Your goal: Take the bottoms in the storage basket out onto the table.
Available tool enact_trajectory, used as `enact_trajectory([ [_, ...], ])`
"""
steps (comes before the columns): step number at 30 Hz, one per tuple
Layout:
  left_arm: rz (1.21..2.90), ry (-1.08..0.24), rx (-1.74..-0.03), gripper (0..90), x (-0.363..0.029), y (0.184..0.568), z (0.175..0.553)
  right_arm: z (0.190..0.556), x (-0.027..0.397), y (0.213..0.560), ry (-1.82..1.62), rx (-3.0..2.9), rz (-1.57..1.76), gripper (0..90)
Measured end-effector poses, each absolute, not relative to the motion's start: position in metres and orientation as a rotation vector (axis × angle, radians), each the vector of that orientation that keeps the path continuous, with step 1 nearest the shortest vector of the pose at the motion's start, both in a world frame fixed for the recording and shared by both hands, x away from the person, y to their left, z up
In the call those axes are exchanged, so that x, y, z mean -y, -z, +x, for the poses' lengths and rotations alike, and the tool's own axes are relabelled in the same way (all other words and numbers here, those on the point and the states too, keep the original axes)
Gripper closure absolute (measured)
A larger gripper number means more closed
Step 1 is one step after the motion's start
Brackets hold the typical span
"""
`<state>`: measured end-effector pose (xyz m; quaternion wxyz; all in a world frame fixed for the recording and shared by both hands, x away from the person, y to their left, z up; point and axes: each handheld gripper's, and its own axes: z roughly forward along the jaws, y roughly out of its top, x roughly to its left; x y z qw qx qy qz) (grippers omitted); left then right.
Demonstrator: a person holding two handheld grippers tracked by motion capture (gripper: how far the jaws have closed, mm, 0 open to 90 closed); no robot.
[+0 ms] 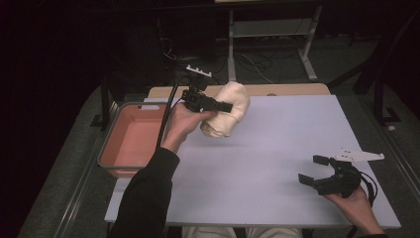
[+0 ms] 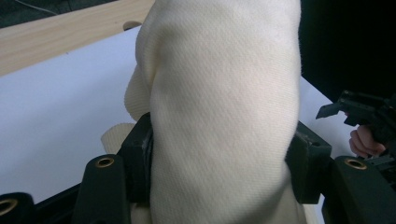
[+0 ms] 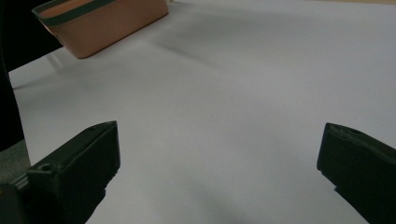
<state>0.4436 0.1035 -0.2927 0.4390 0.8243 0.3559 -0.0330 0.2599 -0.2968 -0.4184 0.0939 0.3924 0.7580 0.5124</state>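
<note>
A cream rolled towel (image 1: pixel 229 109) hangs in the air over the far left part of the white table (image 1: pixel 277 148). My left gripper (image 1: pixel 220 106) is shut on it, and in the left gripper view the towel (image 2: pixel 219 107) bulges between the two black jaws, which press on its sides. My right gripper (image 1: pixel 312 169) rests low at the table's near right, held in a hand, jaws wide apart. In the right gripper view its gripper (image 3: pixel 217 172) has only bare table between the fingers.
An orange-pink tub (image 1: pixel 130 139) stands at the table's left edge, seen too in the right gripper view as the tub (image 3: pixel 100 21). A wooden strip (image 1: pixel 277 89) runs along the far edge. Metal frame legs (image 1: pixel 307 47) and cables lie on the floor beyond.
</note>
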Motion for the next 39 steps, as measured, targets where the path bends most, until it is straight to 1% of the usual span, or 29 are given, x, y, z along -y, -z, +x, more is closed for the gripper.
enact_trajectory([
  [26, 2.086, 0.134, -0.874, 38.3, -0.073, 0.347, 0.441, 0.26, 0.296, 0.419, -1.519, -2.262, 1.161, 0.0],
  [39, 2.142, 0.142, -0.858, 37.8, -0.057, 0.365, 0.436, 0.26, 0.296, 0.419, -1.517, -2.265, 1.159, 0.0],
])
